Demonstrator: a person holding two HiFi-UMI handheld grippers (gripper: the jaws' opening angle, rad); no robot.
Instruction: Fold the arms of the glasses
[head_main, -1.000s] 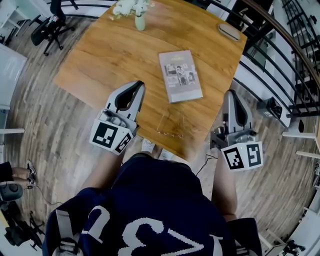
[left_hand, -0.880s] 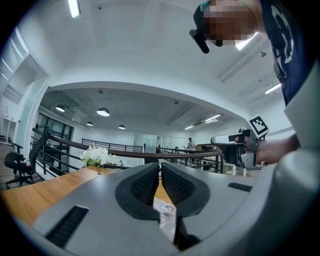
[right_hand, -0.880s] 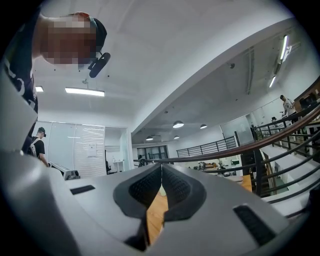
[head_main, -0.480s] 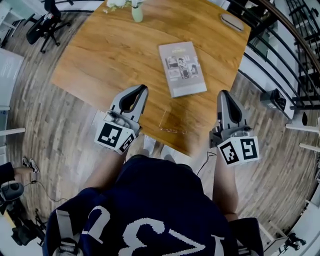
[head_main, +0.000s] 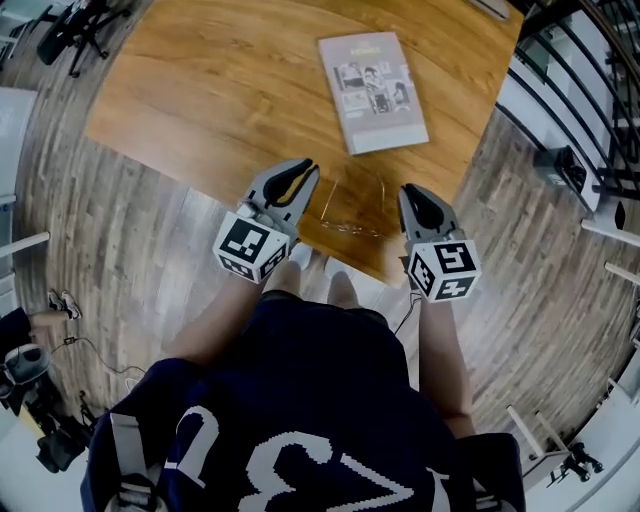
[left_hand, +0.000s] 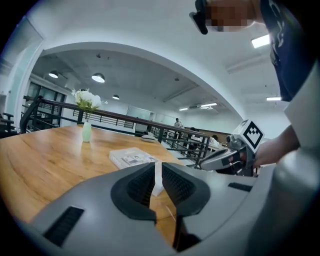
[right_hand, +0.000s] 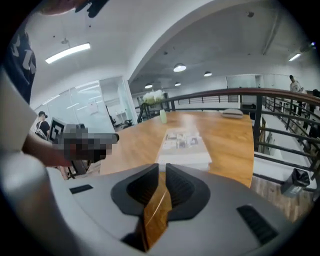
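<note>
The clear-framed glasses (head_main: 350, 227) lie on the wooden table (head_main: 220, 110) close to its near edge, both arms spread and pointing away from me. My left gripper (head_main: 306, 170) hovers just left of them, its jaws drawn together with only a thin slit and nothing in it (left_hand: 158, 167). My right gripper (head_main: 411, 192) is just right of the glasses; its jaws are opening, and through the narrow gap (right_hand: 162, 170) only table wood shows. Neither gripper touches the glasses.
A booklet (head_main: 375, 90) lies on the table beyond the glasses, also seen as a booklet (left_hand: 131, 157) from the left gripper. A pale vase with white flowers (left_hand: 87, 131) stands far back. A railing (right_hand: 260, 115) runs along the table's right side. Wood floor lies below the near edge.
Both grippers have dropped and drawn inward to flank the glasses at the table's near edge. The head view has shifted, so the table sits higher in it.
</note>
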